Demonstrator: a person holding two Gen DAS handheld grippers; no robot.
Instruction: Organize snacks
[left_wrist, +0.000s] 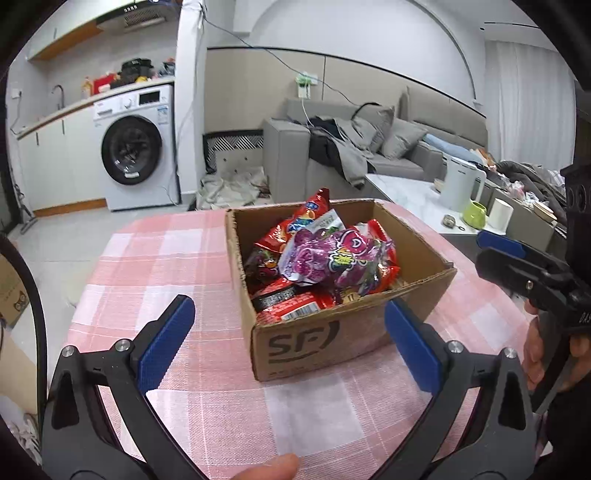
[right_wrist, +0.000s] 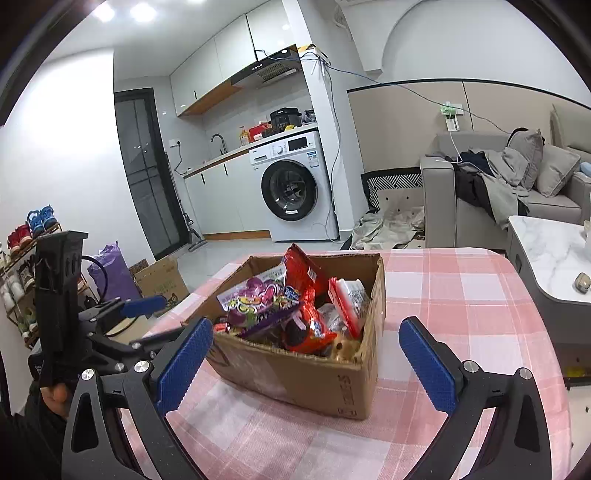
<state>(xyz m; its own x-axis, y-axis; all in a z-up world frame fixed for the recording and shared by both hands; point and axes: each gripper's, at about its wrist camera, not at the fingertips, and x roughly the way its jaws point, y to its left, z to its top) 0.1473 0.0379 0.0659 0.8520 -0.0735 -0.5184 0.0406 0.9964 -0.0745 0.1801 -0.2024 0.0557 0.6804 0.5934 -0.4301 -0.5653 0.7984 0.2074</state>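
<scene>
An open cardboard box (left_wrist: 332, 343) (right_wrist: 295, 373) stands on a table with a pink checked cloth (left_wrist: 177, 258) (right_wrist: 461, 295). It is filled with snack packets: a purple bag (left_wrist: 332, 258) (right_wrist: 255, 302) on top and red packets (left_wrist: 314, 210) (right_wrist: 303, 273) around it. My left gripper (left_wrist: 290, 308) is open just in front of the box, with nothing between its blue pads (left_wrist: 166, 339). From the other side, my right gripper (right_wrist: 306, 328) is also open and empty near the box. Each gripper shows in the other's view: the right gripper (left_wrist: 487, 251) and the left gripper (right_wrist: 155, 317).
A marble-top side table (left_wrist: 406, 192) (right_wrist: 546, 251) right of the table holds a white kettle (left_wrist: 461, 184) and a green cup (left_wrist: 474, 214). Behind are a grey sofa (left_wrist: 388, 147) and a washing machine (left_wrist: 136, 147) (right_wrist: 291, 188). On the floor stand a cardboard box (right_wrist: 159, 280) and a shoe rack (right_wrist: 22, 266).
</scene>
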